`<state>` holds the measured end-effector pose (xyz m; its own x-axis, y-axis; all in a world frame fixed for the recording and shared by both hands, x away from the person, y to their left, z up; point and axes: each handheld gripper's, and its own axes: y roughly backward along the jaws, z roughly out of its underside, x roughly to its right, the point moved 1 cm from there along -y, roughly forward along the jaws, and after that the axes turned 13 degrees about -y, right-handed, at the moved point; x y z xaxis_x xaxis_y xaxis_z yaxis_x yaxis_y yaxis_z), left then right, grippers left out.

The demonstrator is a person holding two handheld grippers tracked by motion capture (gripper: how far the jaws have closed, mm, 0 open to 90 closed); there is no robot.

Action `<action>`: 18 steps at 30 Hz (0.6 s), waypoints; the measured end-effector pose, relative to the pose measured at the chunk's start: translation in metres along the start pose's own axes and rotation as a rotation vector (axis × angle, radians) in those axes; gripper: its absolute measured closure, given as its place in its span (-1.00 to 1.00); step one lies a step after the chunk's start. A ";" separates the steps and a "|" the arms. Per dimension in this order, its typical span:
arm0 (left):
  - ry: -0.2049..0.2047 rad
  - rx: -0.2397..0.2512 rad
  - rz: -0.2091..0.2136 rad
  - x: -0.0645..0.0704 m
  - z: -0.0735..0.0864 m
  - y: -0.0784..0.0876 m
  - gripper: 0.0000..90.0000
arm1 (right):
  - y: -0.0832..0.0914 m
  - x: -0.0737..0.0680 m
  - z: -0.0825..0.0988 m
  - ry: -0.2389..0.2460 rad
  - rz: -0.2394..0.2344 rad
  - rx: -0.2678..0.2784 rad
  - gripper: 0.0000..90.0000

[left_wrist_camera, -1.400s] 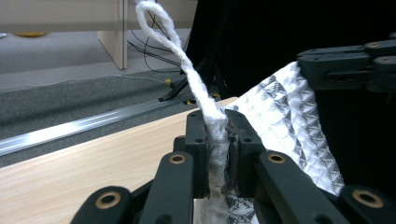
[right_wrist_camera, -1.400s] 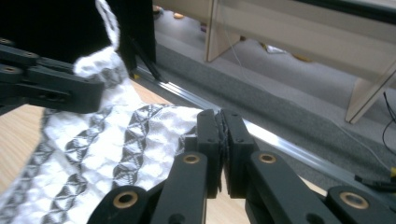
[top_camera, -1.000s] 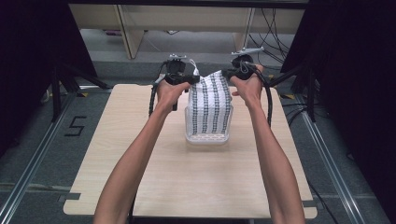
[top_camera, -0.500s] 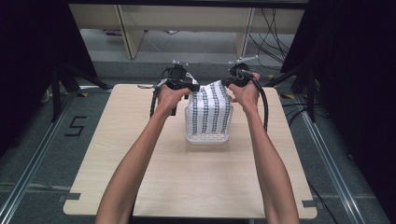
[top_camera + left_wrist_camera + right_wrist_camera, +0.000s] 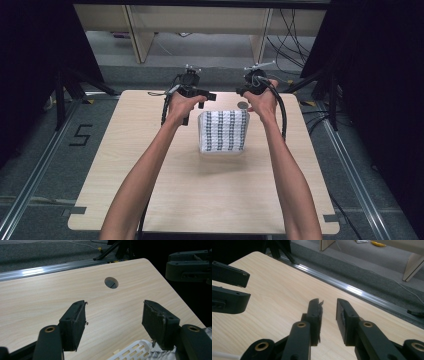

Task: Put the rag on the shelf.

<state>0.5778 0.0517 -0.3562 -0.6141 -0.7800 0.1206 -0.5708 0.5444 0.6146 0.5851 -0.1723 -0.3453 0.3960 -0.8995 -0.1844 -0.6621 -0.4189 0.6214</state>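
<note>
A white cloth patterned with dark checks (image 5: pixel 223 131) sits folded in a white slotted plastic basket (image 5: pixel 132 351) mid-table (image 5: pixel 150 150); the left gripper (image 5: pixel 202 95) and right gripper (image 5: pixel 241 91) have just been opening, nothing between the jaws; the cloth looks soft, light and floppy, best pinched at its top corners.

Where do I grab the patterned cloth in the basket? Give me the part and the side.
Grip the patterned cloth at its top far edge, coming down from above. It rises out of the white basket, so that upper edge seems free and raised, while the basket wall likely blocks a lower grip.
</note>
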 end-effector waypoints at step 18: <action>-0.012 0.036 0.001 -0.006 0.007 0.030 -0.23 | 0.021 -0.005 0.000 0.005 -0.051 0.031 0.34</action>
<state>0.5604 0.0750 -0.3441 -0.6209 -0.7758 0.1120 -0.5894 0.5562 0.5858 0.5692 -0.1767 -0.3319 0.4335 -0.8760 -0.2114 -0.6602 -0.4683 0.5872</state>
